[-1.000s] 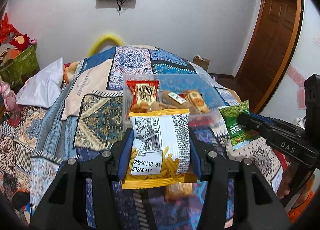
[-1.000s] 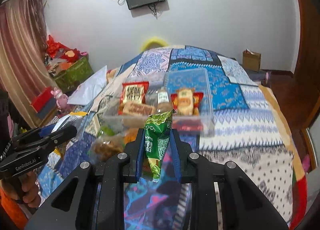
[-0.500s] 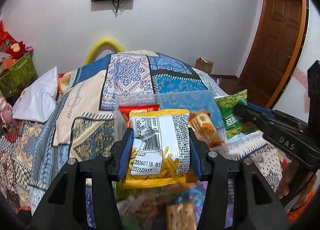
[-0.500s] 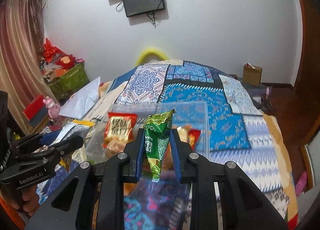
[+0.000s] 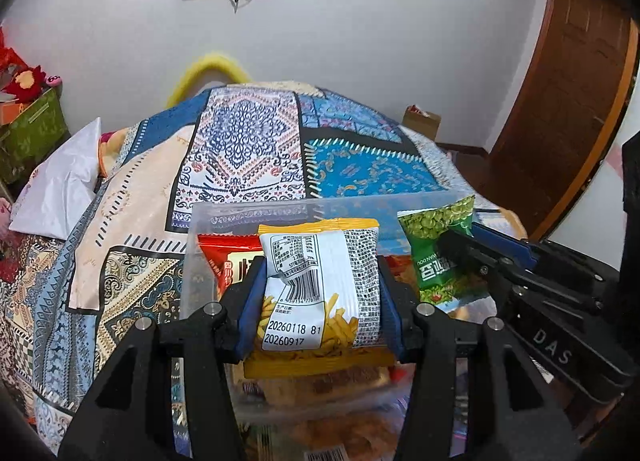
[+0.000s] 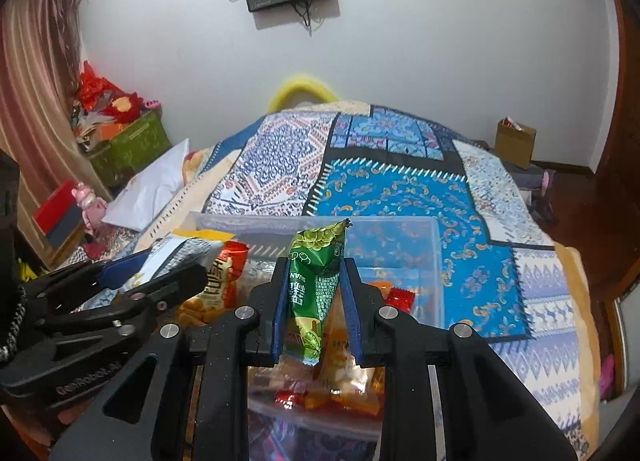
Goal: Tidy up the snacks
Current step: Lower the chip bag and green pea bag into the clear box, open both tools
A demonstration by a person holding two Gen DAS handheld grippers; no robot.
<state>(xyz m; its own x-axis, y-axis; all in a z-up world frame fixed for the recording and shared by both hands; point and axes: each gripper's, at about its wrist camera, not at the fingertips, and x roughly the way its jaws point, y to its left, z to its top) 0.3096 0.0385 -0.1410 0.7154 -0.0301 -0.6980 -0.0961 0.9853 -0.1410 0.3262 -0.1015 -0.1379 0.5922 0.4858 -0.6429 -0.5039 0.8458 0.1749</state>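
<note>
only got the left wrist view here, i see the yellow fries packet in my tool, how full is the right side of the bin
Observer: The right wrist view shows the clear bin's right end mostly bare, with only a small red wrapped candy there.
Operator: is the green packet gripped well
Observer: Yes, the right tool pinches the green pea packet at its middle, packet standing upright.
Operator: anything right below it
Observer: Orange snack packets lie in the bin under that tool.

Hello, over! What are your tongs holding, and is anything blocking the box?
Left tongs shut on yellow packet. Right tongs shut on green packet. Both over clear box. Nothing blocking.
</note>
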